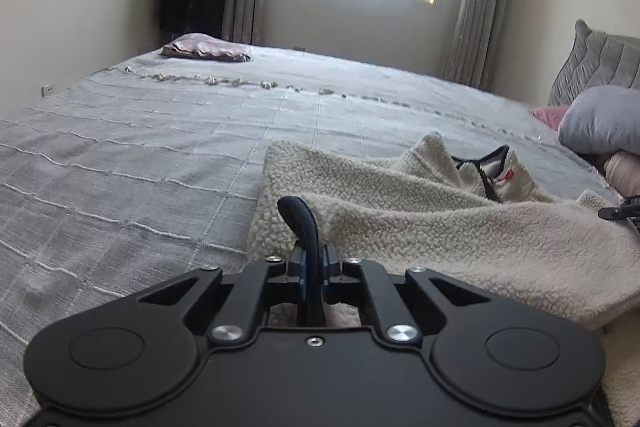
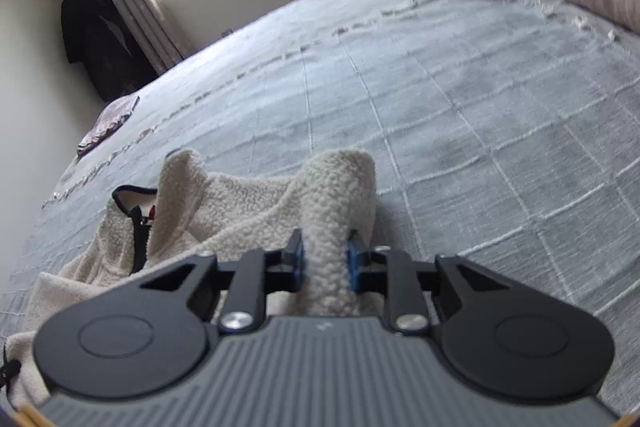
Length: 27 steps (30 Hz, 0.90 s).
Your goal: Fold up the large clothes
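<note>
- The left gripper (image 1: 314, 259) is seen fully closed, its blue pads pinched on the dark navy binding strip (image 1: 300, 219) edging the cream sherpa-fleece jacket (image 1: 440, 223).
- The right gripper (image 2: 326, 259) is clamped on a thick raised fold of the same fleece, the jaws held slightly apart by its bulk.
- The jacket is spread, rumpled, on the near part of the grey woven bedspread with pale raised grid lines (image 1: 140, 155).
- The thin, smooth binding could be pulled free under tension; the fleece roll, soft and springy, may be gripped unevenly, so a skewed fold is judged likely.
- A grey pillow (image 1: 604, 123) lies at the far right.
</note>
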Motion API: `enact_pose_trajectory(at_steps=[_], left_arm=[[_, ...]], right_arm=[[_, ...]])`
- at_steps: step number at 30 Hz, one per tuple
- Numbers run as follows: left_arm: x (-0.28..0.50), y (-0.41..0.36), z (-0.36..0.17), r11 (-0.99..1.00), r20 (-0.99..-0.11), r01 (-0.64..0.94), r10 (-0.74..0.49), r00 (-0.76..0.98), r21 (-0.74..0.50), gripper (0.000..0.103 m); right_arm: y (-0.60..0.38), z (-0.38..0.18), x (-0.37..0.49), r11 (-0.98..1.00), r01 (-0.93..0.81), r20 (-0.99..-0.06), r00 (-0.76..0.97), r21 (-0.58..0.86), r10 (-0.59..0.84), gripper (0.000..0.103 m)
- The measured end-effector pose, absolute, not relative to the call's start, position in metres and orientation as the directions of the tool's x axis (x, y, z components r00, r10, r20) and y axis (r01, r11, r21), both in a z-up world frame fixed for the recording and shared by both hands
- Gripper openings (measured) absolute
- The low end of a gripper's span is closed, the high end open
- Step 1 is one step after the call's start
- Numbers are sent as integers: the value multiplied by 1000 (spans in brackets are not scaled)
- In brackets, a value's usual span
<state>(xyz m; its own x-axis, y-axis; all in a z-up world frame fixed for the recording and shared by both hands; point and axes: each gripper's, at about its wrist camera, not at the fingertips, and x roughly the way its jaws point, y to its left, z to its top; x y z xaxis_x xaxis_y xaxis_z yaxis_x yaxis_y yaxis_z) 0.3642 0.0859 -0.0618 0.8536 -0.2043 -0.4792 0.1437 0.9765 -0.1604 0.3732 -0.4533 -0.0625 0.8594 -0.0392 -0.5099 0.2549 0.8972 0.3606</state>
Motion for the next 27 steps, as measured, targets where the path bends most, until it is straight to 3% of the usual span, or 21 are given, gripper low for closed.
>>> enact_pose_trajectory(at_steps=[2, 5, 8, 10, 14, 16, 18, 20, 24, 27], left_arm=[[366, 86, -62, 975, -467, 150, -211, 859, -163, 9], [381, 75, -73, 984, -551, 157, -179, 815, -89, 21], [370, 74, -57, 990, -496, 117, -138, 857, -72, 37], [360, 71, -44, 989, -444, 133, -150, 884, -70, 46], [359, 50, -38, 959, -438, 264, -281, 854, -100, 46], [366, 40, -52, 938, -500, 321, -341, 796, -127, 47], [373, 41, -82, 960, -568, 252, -276, 775, -122, 47], [367, 42, -95, 958, -536, 260, -284, 795, -123, 47], [356, 44, -66, 965, -576, 220, -260, 775, -140, 46], [332, 63, -43, 955, -585, 230, -295, 755, -185, 57]], right_arm=[[-452, -60, 361, 898, 258, -451, 889, 358, -76, 17], [-442, -66, 372, 945, 274, -550, 824, 181, -134, 22], [-432, -48, 357, 953, 271, -510, 844, 137, -166, 31], [-422, -35, 343, 967, 225, -499, 855, 119, -138, 31], [-392, -27, 316, 990, 113, -518, 854, 79, -56, 31], [-387, -39, 311, 993, 107, -554, 830, 55, -59, 31], [-396, -62, 312, 987, 158, -612, 783, 26, -109, 29], [-409, -78, 307, 978, 179, -614, 786, 109, -75, 29], [-403, -50, 289, 956, 232, -629, 774, 178, -71, 32], [-396, -28, 255, 967, 204, -621, 781, 154, -66, 41]])
